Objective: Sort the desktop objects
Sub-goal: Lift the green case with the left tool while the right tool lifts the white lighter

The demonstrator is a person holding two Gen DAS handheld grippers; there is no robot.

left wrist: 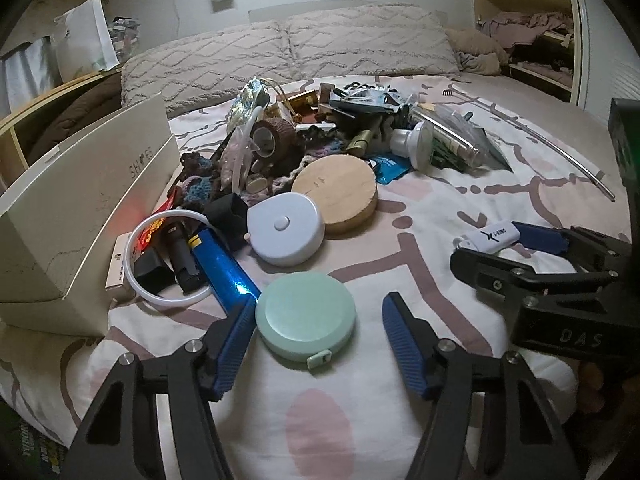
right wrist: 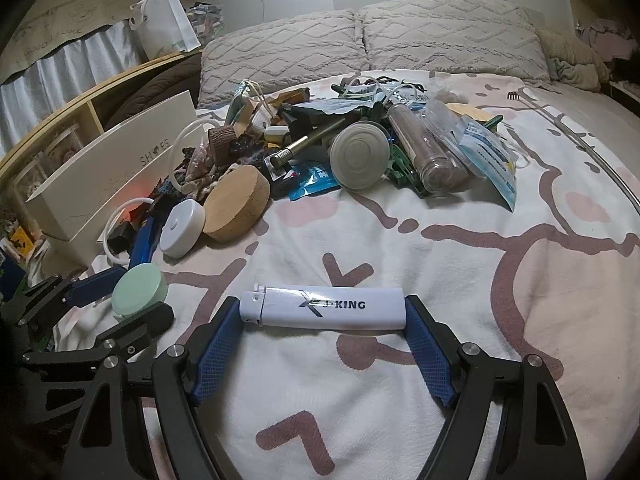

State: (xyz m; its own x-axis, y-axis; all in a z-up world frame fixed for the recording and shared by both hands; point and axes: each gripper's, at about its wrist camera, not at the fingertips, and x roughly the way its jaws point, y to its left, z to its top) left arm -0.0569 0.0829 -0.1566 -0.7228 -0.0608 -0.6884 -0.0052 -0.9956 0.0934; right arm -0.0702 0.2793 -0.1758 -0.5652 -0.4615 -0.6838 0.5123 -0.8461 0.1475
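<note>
On a patterned bedspread (right wrist: pixel 440 280), a white rectangular lighter (right wrist: pixel 324 307) is clamped lengthwise by the right gripper (right wrist: pixel 320 322); a round mint-green tape measure (left wrist: pixel 306 316) is straddled, unpinched, by the left gripper (left wrist: pixel 316 324).

Open bedspread (right wrist: pixel 500 280) lies clear to the right, wide room for a gripper to pass. Straight ahead the clutter pile (left wrist: pixel 320 136) blocks the way to the 2 pillows (left wrist: pixel 288 52). On the left the white shoe box (left wrist: pixel 80 208) walls off that side, with the white ring (left wrist: pixel 160 256) and blue lighter (left wrist: pixel 224 268) crowded against it. The wooden disc (left wrist: pixel 340 192) and white round case (left wrist: pixel 286 228) touch, leaving no gap between them.
</note>
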